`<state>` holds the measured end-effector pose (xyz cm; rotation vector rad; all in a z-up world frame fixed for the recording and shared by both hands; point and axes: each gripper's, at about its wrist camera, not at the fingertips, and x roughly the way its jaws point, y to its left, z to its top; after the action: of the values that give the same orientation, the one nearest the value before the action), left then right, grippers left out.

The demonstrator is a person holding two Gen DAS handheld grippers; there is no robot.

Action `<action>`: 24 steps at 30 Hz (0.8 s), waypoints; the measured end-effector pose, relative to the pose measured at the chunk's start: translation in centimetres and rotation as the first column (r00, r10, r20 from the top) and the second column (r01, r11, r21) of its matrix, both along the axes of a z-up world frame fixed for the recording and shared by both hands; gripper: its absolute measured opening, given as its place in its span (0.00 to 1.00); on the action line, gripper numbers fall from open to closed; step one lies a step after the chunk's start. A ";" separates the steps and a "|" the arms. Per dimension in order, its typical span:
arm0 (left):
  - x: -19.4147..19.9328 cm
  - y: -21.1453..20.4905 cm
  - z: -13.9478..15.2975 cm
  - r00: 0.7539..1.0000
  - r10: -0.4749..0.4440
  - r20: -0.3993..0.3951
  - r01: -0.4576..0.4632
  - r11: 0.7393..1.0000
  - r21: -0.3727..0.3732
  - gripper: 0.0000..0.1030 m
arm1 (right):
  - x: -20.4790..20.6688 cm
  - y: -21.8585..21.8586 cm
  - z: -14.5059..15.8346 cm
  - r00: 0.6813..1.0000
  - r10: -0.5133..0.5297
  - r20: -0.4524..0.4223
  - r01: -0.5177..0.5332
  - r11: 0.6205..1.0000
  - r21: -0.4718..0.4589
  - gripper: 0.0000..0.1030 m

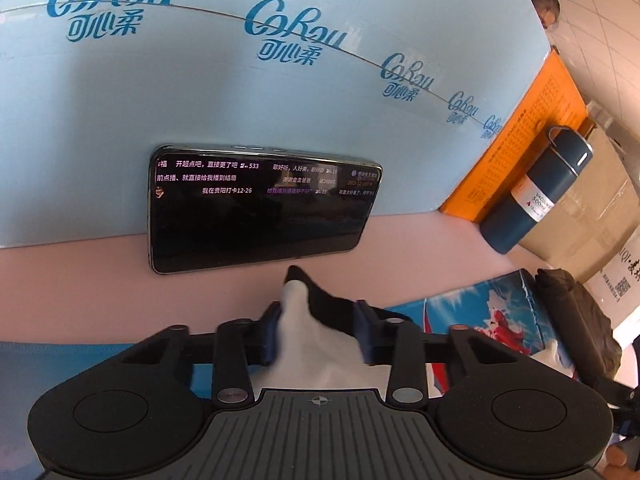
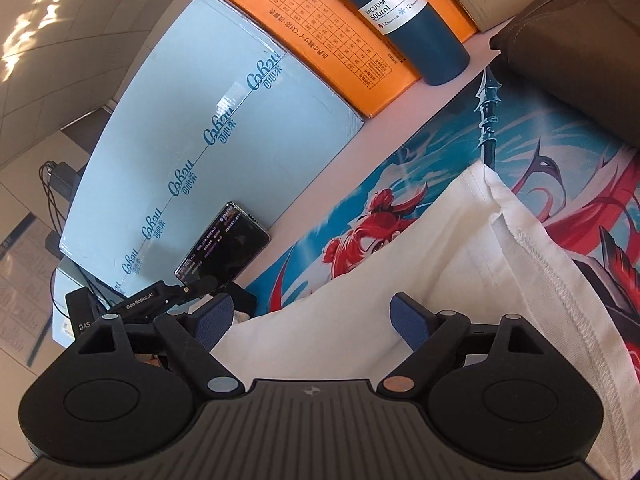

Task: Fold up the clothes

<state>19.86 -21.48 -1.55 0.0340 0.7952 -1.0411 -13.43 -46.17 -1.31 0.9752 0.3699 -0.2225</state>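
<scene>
Blue pads of the left gripper (image 1: 318,330) pinch a bunched white garment (image 2: 460,264) lifted at lower centre, the right gripper (image 2: 312,320) spread over its hem on the printed mat (image 2: 360,184); mid-fold by appearance, next needing a right-side grasp.

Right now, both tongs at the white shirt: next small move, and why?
Probably close the right tongs on the white shirt before lifting. Their blue pads stand wide apart with cloth between them, not pinched, while the left tongs appear to have white fabric with a black edge bunched between their pads.
</scene>
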 end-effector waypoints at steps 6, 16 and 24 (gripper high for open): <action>-3.0 1.6 1.6 0.988 -0.044 0.151 0.050 0.998 -0.040 0.02 | -0.9 -1.3 -0.4 0.997 -0.035 0.070 0.028 0.994 0.105 0.82; -12.1 9.6 4.8 0.945 -0.032 0.325 0.105 0.972 -0.209 0.01 | -1.5 -2.1 -0.6 0.993 -0.047 0.107 0.028 0.985 0.168 0.82; -18.8 15.5 5.1 0.920 -0.003 0.392 0.133 0.942 -0.307 0.00 | -3.5 -2.9 -0.3 0.988 -0.110 0.109 0.088 0.977 0.193 0.83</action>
<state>1.07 -6.03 3.58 -0.0173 0.2552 -1.1773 -16.88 -49.02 -1.66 1.1891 0.2354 -0.2213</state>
